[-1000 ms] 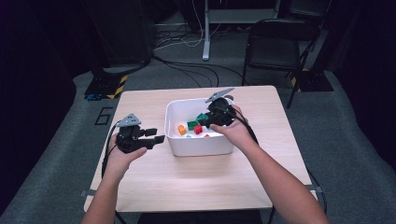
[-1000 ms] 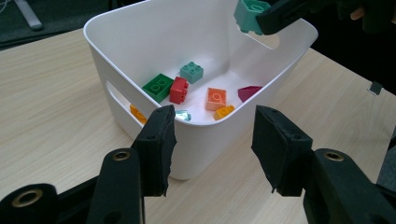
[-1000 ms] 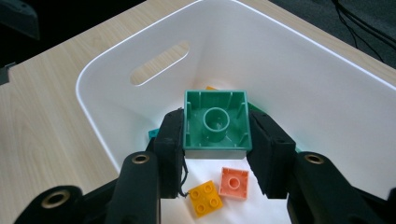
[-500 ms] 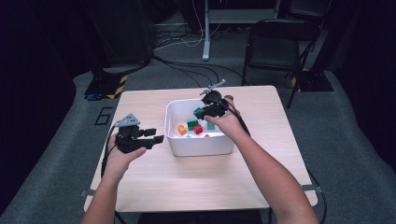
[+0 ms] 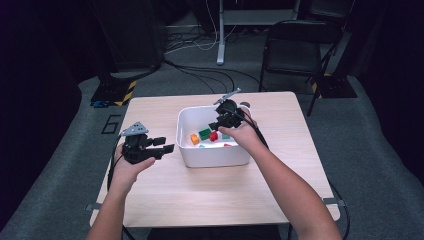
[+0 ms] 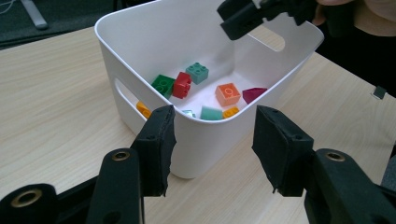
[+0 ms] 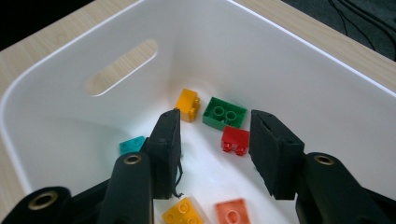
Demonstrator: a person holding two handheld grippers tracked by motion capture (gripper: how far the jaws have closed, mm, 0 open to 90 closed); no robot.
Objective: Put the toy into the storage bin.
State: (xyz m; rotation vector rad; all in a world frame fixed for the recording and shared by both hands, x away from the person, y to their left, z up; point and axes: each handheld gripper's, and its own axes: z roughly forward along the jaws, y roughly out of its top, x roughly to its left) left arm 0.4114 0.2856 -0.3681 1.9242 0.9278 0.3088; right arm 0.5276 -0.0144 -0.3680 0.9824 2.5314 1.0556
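Right tongs (image 7: 215,149) hanging inside the white bin (image 5: 187,150), jaws parted with nothing between them, just been opening wider. Dead ahead through the gap, at about 12 o'clock in the right gripper view: a red brick (image 7: 235,138) lying on the bin floor, touching a green brick (image 7: 225,113) just beyond it. Yellow-orange brick (image 7: 189,105) at roughly 11 o'clock beside the green one, teal piece (image 7: 130,144) off at 9, half hidden by the left jaw. Closer in at 6 o'clock, another yellow brick (image 7: 184,212) and an orange brick (image 7: 232,212).

Left tongs (image 6: 212,144) also released, empty, parked over the worktop (image 5: 165,195) just outside the near corner of the bin, at about 9 o'clock from it in the high view. Not touching it as far as can be told.

Handling guess: small hard plastic bricks, featherlight, rigid, smooth sided so a bit slippery against the pads. Not fragile at all. Probably best grabbed across two flat opposite side walls, not over the studs. Red one looks like the likely pick, but snug against the green, so one jaw may nudge the neighbour. Bin itself light enough to skate on the worktop if bumped.
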